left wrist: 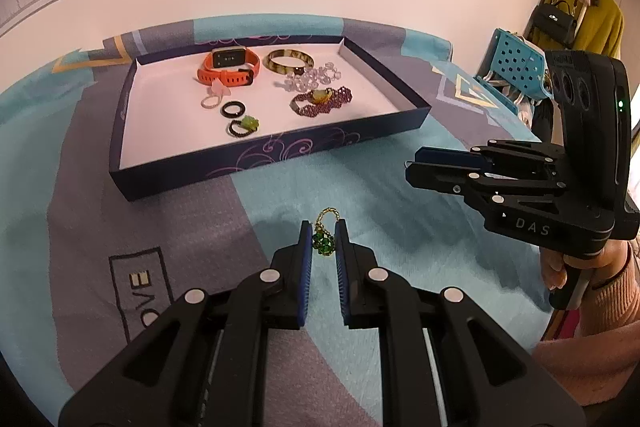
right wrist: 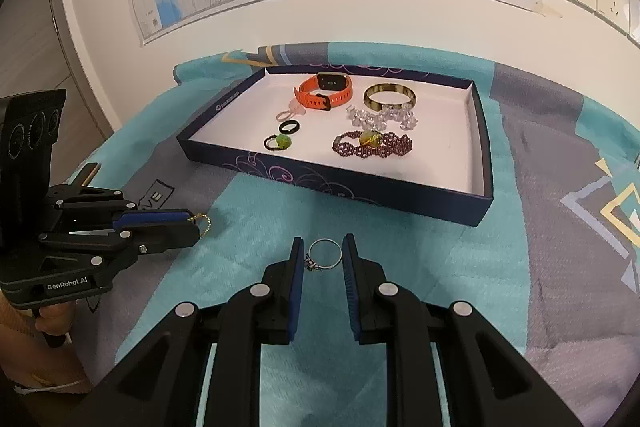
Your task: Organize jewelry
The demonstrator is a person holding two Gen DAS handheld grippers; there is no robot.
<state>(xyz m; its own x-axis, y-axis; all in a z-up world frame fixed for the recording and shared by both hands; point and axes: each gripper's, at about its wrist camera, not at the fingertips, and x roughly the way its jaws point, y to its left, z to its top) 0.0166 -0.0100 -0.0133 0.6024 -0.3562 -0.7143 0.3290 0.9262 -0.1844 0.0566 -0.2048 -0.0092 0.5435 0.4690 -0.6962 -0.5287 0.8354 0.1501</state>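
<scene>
Left claw [left wrist: 324, 241] around green pendant [left wrist: 323, 242], seemingly gripped.

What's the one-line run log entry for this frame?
left tongs: shut on green bead charm | right tongs: shut on silver ring | tray: other jewelry inside | both above cloth

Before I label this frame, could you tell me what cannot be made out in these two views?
- Left wrist view: whether the left gripper pads press the green bead ring; too small.
- Right wrist view: the silver ring setting; too small.
- Right wrist view: the green bead ring; hidden by the left gripper's fingers, except its gold loop.
</scene>
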